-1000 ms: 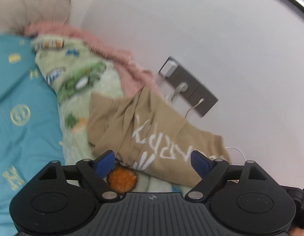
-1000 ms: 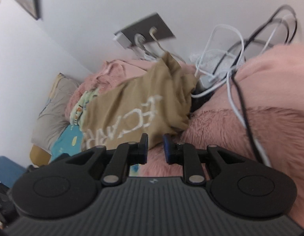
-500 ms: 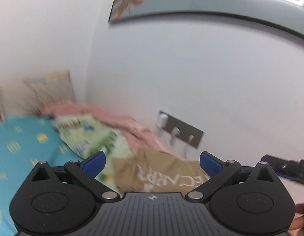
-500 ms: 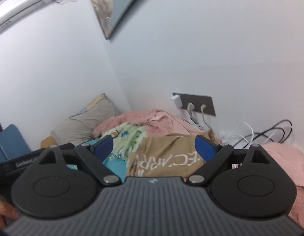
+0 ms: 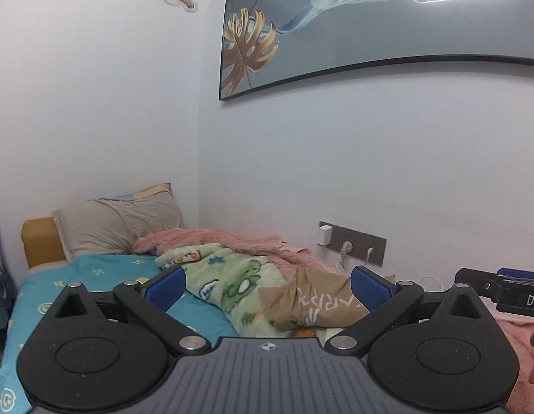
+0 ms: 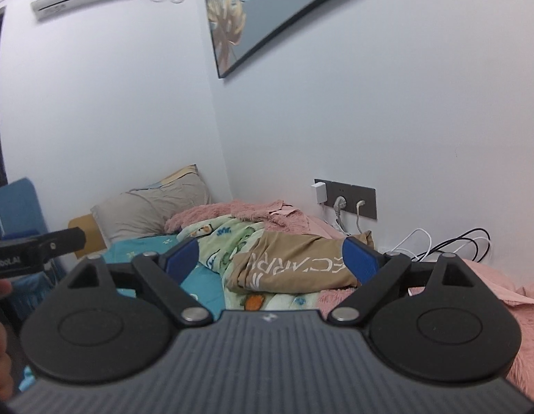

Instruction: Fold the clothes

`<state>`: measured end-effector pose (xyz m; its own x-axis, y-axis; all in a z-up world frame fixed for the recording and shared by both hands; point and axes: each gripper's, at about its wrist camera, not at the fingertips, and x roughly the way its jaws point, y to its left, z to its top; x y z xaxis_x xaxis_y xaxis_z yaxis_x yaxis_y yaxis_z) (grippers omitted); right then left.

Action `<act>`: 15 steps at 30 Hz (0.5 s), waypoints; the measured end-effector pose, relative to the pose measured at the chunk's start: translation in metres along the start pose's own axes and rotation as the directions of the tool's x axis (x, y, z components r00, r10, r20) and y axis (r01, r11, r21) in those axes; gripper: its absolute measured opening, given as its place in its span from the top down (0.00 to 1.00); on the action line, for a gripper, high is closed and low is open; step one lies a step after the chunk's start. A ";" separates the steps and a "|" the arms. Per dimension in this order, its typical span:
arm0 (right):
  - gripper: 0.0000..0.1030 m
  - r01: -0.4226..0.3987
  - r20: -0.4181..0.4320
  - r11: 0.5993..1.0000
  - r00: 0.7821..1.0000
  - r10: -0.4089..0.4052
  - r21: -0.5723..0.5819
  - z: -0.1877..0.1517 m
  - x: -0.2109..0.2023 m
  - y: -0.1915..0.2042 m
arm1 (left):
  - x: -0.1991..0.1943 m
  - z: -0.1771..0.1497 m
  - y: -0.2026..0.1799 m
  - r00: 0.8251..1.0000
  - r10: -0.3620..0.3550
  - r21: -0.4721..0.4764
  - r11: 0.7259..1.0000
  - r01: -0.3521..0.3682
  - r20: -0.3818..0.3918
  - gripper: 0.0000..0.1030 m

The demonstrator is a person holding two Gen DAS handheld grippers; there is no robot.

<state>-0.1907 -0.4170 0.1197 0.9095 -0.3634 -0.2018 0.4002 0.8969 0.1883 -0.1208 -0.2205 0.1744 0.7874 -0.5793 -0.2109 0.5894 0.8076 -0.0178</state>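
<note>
1. tan shirt [image 6: 294, 264] lies bunched on the green cartoon blanket [image 6: 232, 238], near the wall socket [image 6: 349, 196] at 1 o'clock.
2. left tongs [image 5: 267, 286] released, holding nothing.
3. right tongs [image 6: 272, 258] released, above the bed.

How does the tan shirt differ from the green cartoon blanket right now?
The tan shirt is plain khaki with white lettering; the green cartoon blanket is pale green with printed animals. The shirt is a small crumpled bundle; the blanket spreads wider across the bed. The shirt lies on top, the blanket beneath it. Both are rumpled, and neither is gripped.
</note>
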 end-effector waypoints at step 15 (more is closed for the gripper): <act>0.11 0.027 0.014 0.999 1.000 -0.027 -0.044 -0.041 -0.029 0.025 | -0.050 -0.041 -0.002 1.000 0.019 -0.007 1.000 -0.019 0.023 0.01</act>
<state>-0.2116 -0.3737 0.0912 0.9000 -0.3906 -0.1934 0.4194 0.8969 0.1405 -0.1689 -0.1888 0.1448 0.8025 -0.5660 -0.1888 0.5730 0.8193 -0.0208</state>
